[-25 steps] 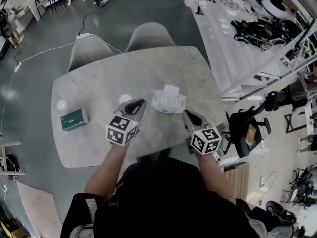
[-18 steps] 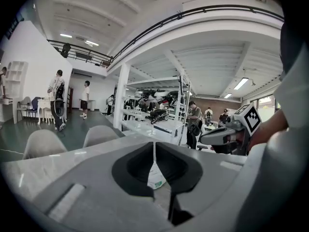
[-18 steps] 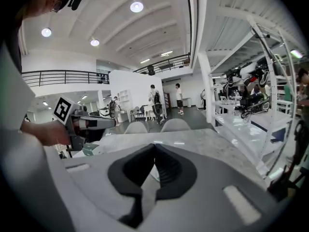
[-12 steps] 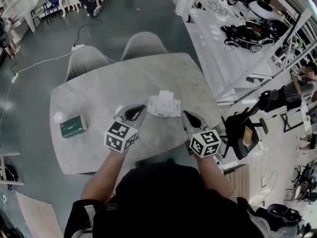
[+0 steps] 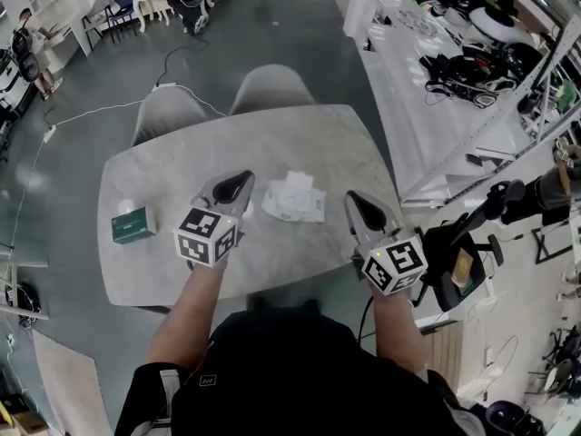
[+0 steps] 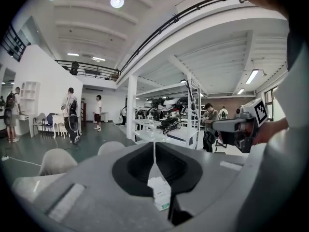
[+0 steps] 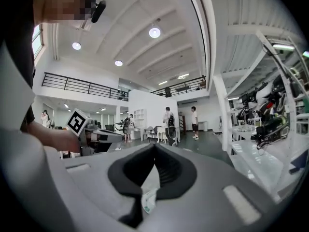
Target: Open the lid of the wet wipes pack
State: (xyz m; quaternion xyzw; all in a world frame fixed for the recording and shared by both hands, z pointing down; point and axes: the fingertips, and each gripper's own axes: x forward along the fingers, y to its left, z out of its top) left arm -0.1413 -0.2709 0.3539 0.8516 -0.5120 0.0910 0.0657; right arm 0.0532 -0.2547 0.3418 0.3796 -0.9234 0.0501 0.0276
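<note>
The white wet wipes pack [image 5: 295,200] lies on the marble table [image 5: 182,162], between my two grippers and apart from both. My left gripper [image 5: 246,177] hangs above the table to the pack's left, shut with nothing in it. My right gripper [image 5: 352,195] is held up to the pack's right, also shut and empty. In the left gripper view the jaws meet at the tips [image 6: 154,146], and a piece of the pack [image 6: 161,193] shows below them. The right gripper view shows its own shut tips [image 7: 154,147] and the pack [image 7: 148,198] underneath. I cannot tell how the lid stands.
A green box [image 5: 133,226] and a small white object [image 5: 126,206] sit at the table's left end. Two grey chairs [image 5: 270,89] [image 5: 171,112] stand at the far side. White shelving with gear [image 5: 436,80] and a black stand [image 5: 451,243] are on the right.
Both grippers have lifted away from the table and spread apart, the right one swinging out to the right. The pack stays on the table.
</note>
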